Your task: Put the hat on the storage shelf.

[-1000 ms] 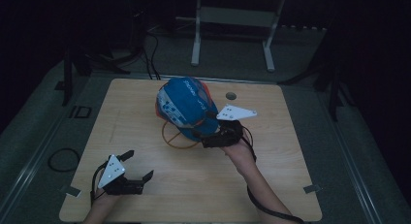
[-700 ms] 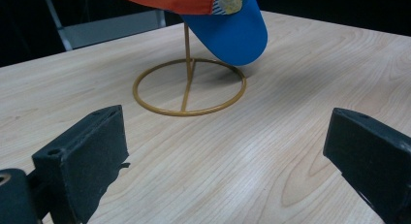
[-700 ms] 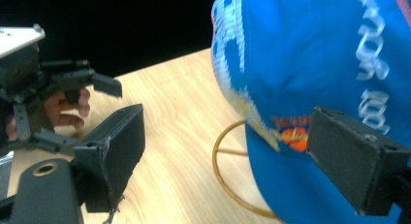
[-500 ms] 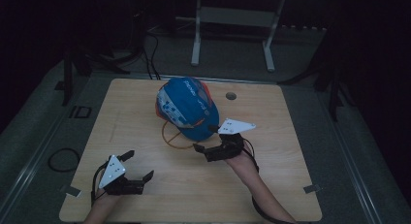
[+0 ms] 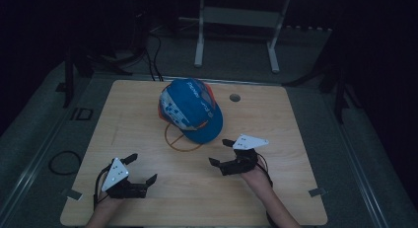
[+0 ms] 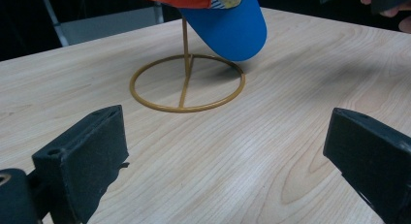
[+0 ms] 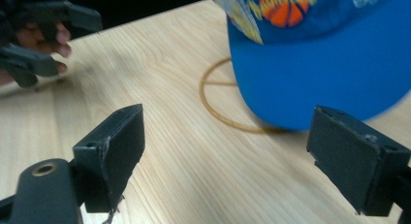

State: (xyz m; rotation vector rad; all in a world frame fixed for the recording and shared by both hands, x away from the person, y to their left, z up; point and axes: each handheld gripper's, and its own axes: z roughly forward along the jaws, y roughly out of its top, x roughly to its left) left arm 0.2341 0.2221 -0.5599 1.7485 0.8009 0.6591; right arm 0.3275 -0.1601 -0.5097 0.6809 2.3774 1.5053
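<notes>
A blue cap [image 5: 191,109] with orange and patterned panels rests on a thin gold wire stand [image 5: 181,139] near the middle of the wooden table [image 5: 296,139]. Its brim [image 6: 228,27] hangs over the stand's ring base [image 6: 186,83]. My right gripper [image 5: 221,152] is open just right of the brim [image 7: 320,83], with nothing between its jaws. My left gripper [image 5: 142,169] is open near the front left of the table, well apart from the cap, and holds nothing.
A round cable hole [image 5: 235,97] sits in the table behind the cap. A white metal frame [image 5: 236,25] stands on the floor beyond the table. Cables [image 5: 64,161] lie on the floor at the left.
My right gripper has let go of the cap's brim side and pulled back toward the front right. The cap stays on its stand. The left gripper has not moved.
</notes>
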